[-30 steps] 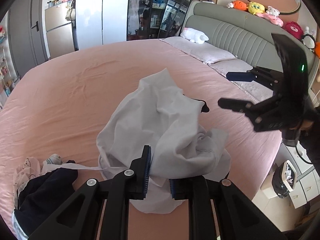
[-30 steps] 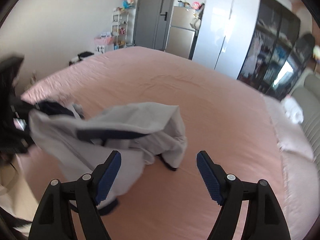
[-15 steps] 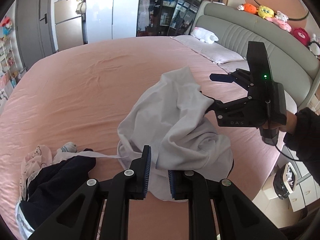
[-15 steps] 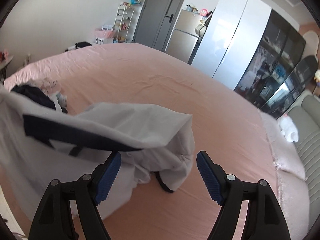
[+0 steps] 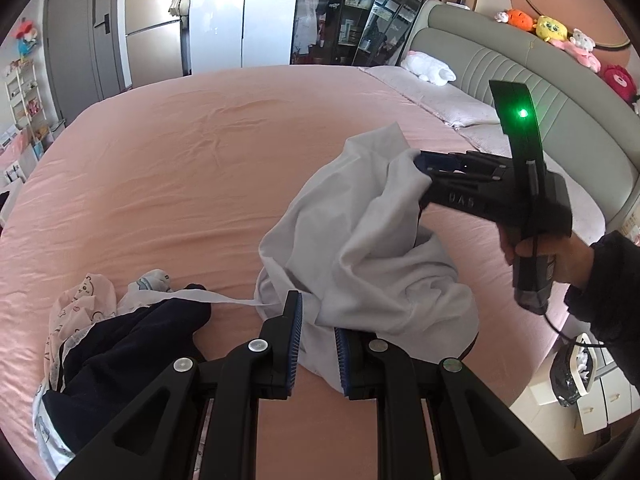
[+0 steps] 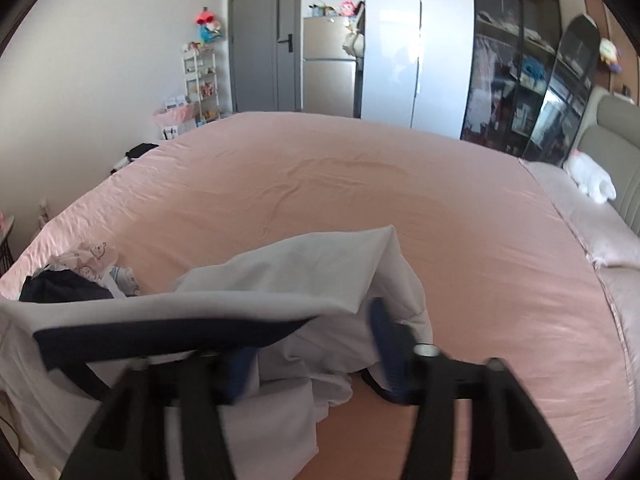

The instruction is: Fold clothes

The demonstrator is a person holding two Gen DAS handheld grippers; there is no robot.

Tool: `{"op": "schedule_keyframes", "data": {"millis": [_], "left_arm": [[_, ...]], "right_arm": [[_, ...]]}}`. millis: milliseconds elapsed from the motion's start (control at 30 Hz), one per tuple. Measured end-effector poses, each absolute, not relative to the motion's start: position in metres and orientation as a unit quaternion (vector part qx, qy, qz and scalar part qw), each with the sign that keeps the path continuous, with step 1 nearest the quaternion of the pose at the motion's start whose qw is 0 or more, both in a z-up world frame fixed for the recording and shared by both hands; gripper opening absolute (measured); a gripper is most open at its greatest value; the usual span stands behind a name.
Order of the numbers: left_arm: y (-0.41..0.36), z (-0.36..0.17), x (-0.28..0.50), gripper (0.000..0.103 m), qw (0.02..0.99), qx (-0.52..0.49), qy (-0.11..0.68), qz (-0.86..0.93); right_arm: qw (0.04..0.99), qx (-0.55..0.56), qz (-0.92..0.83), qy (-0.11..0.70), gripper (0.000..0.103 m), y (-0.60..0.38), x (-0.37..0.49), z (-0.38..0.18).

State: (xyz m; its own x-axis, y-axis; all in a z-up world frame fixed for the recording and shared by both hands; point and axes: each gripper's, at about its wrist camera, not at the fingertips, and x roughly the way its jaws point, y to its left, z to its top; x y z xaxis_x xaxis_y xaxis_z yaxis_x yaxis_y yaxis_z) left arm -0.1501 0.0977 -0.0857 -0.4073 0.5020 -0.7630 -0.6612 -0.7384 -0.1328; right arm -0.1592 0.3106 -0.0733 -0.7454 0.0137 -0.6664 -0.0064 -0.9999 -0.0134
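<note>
Left wrist view: one white shirt [image 5: 372,248] bunches on the pink bed [image 5: 160,184], pinched at its hem by the left gripper [image 5: 317,334]; the right gripper [image 5: 430,170] meets its top edge. Right wrist view: blurred jaws straddle the shirt's folds, grip unclear, with one clothes pile [image 6: 76,276] behind.

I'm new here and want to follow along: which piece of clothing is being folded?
On the wide pink bed, look near the front edge. A pale grey garment is bunched up there, gripped by both tools. The pile beside it is dark navy and printed pink; only this one is plain light grey.
</note>
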Motion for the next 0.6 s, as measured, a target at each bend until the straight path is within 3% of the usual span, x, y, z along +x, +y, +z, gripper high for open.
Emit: {"op": "schedule_keyframes", "data": {"millis": [100,300,400,467,600], "left_arm": [[0.094,-0.088,-0.153,0.014,0.347,-0.422,0.09,0.832],[0.093,-0.086,-0.159,0.017,0.351,-0.439,0.066,0.825],[0.095,-0.084,-0.16,0.039,0.321,-0.441,0.082,0.834],[0.093,-0.076,-0.155,0.079,0.315,-0.426,0.085,0.844],[0.088,-0.06,-0.148,0.083,0.304,-0.41,0.078,0.857]], "right_arm": [[0.002,-0.365,0.931,0.001,0.007,0.312,-0.162,-0.072],[-0.004,-0.367,0.929,0.042,0.005,0.318,-0.163,-0.066],[-0.011,-0.36,0.932,0.034,0.005,0.313,-0.159,-0.06],[-0.019,-0.356,0.934,0.03,0.005,0.307,-0.156,-0.055],[-0.036,-0.35,0.936,0.014,0.005,0.294,-0.153,-0.046]]}}
